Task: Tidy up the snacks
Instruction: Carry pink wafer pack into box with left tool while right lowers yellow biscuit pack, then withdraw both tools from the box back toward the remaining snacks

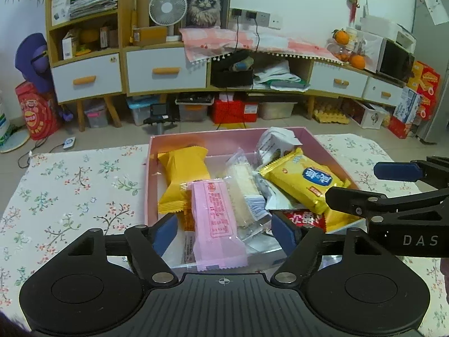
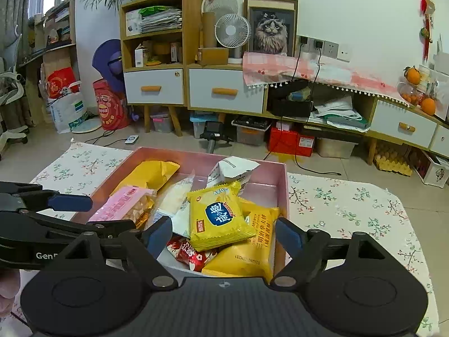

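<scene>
A pink box [image 1: 224, 134] on the floral tablecloth [image 1: 70, 196] holds several snack packets. My left gripper [image 1: 224, 231] hangs open over the box's near end. A pink packet [image 1: 216, 219] lies between its blue pads [image 1: 165, 230], with a gap on each side. My right gripper [image 2: 224, 234] is open too, low over a yellow packet with a blue label [image 2: 219, 219]; its pads [image 2: 289, 236] stand clear of it. Also in the box are an orange-yellow packet [image 1: 182, 168], a clear wafer packet [image 1: 241, 185], a white packet [image 1: 275, 140] and a red packet [image 2: 190, 252].
The two grippers sit side by side at the box's near edge; the right one's fingers [image 1: 398, 171] reach in beside the left. Floral cloth [image 2: 350, 210] lies bare on both sides of the box. Beyond the table are a tiled floor and a low cabinet [image 1: 165, 70].
</scene>
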`<state>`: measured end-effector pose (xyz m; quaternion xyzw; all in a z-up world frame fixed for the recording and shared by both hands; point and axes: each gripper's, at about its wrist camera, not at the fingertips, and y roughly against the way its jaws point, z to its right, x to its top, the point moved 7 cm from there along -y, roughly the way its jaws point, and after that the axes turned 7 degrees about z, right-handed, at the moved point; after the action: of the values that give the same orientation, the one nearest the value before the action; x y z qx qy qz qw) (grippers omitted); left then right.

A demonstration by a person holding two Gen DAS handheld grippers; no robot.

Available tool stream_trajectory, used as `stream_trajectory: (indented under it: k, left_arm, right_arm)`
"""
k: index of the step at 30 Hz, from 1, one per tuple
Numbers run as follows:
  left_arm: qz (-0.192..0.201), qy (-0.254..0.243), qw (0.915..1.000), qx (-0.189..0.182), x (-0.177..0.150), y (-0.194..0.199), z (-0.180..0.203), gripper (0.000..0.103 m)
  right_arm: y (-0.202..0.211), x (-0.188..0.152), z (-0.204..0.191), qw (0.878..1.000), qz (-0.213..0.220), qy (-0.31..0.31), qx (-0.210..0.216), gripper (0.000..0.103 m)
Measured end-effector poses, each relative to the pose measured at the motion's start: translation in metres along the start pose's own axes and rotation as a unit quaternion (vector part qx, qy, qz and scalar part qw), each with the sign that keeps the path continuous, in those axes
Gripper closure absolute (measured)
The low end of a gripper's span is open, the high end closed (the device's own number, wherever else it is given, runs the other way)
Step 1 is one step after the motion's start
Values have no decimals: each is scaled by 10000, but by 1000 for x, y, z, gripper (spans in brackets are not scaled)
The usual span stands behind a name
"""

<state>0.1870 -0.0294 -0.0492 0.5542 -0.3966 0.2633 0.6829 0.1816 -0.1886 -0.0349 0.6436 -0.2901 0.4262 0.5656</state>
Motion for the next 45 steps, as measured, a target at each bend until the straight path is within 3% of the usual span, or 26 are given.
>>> stream_trajectory:
  k: [11, 19, 33, 45]
  left_arm:
    - [1, -244, 9996, -118, -7, 30, 6, 13]
    - [85, -370, 9992, -126, -13, 54, -3, 6]
    - [-194, -811, 9965, 101, -49, 65, -25, 5]
    - [-322, -1474, 9886, -18, -77, 49, -29, 5]
  right_arm:
    - [29, -7, 4, 9996, -81, 252, 70, 35]
    - [52, -18, 5, 9984, -118, 533, 124, 31]
    - [72, -52, 7, 9927, -416, 1127, 141, 30]
    - [67, -70, 11, 9900, -625, 1255, 138, 30]
